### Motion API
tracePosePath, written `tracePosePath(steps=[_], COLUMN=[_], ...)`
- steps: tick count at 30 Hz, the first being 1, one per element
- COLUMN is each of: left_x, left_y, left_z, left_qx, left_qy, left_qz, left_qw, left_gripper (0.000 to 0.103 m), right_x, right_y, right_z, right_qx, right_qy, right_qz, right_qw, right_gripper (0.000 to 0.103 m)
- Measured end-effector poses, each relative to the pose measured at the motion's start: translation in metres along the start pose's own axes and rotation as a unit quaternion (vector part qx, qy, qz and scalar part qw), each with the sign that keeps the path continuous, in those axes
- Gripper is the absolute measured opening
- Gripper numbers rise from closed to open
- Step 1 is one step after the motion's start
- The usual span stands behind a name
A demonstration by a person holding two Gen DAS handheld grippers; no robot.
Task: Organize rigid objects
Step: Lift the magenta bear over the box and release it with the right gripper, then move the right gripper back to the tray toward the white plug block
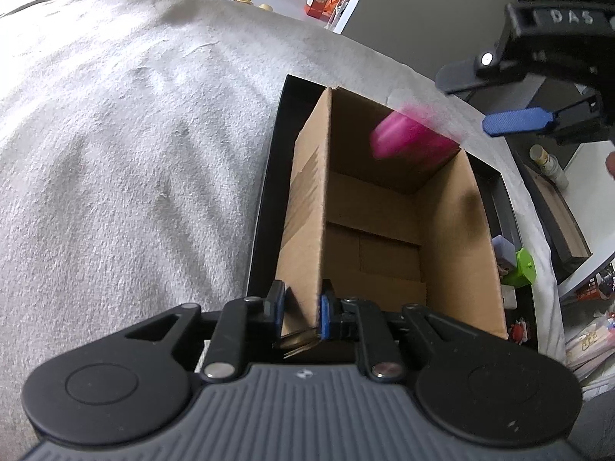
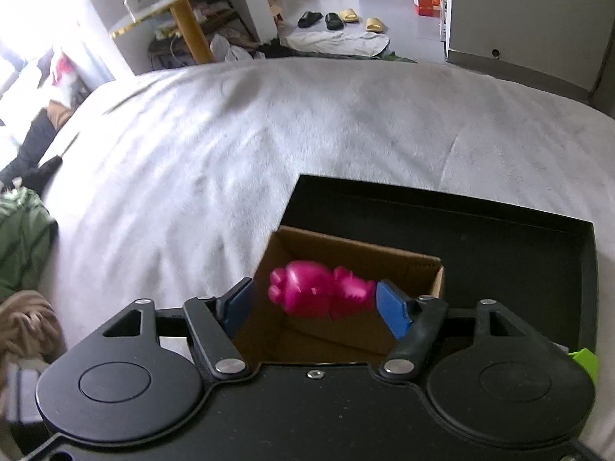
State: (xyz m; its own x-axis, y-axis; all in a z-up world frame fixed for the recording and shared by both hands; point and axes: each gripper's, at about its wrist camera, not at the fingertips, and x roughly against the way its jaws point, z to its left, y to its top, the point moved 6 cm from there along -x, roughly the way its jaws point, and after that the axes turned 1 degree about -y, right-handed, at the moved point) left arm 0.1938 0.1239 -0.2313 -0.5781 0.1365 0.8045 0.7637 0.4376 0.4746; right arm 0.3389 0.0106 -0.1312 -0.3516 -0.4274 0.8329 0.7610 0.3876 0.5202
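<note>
Both wrist cams look steeply down, close over the cardboard box [image 1: 384,230] [image 2: 346,330]: left from its near wall, right from above. Shared: box, black tray [image 1: 265,192] [image 2: 461,230].

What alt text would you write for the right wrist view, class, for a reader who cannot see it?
A pink toy sits blurred between the open right gripper, above an open cardboard box. The box stands in a shallow black tray on a pale grey blanket.
</note>
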Motion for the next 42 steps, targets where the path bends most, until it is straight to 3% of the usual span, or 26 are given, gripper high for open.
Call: tracePosePath(steps=[7,25,42], left_x=[0.0,0.002,0.006], left_y=[0.0,0.0,0.0], left_z=[0.001,-0.002,-0.005], left_qx=[0.004,0.004,0.004], left_qy=[-0.002,0.008,0.023], left_qz=[0.001,0.002,-0.003], left_qw=[1.0,1.0,0.9997], left_gripper=[0.016,0.016,0.016], right_x=[0.01,0.047,0.049], right_y=[-0.005,-0.065,-0.122], right_z=[-0.019,-0.085,-0.166], right_qx=[-0.03,-0.077,-0.13], right_qy=[-0.003,-0.036,-0.083], right_qz=[0.001,0.009,0.023], right_qw=[1.0,0.996,0.988], right_gripper=[0.069,0.074,0.077])
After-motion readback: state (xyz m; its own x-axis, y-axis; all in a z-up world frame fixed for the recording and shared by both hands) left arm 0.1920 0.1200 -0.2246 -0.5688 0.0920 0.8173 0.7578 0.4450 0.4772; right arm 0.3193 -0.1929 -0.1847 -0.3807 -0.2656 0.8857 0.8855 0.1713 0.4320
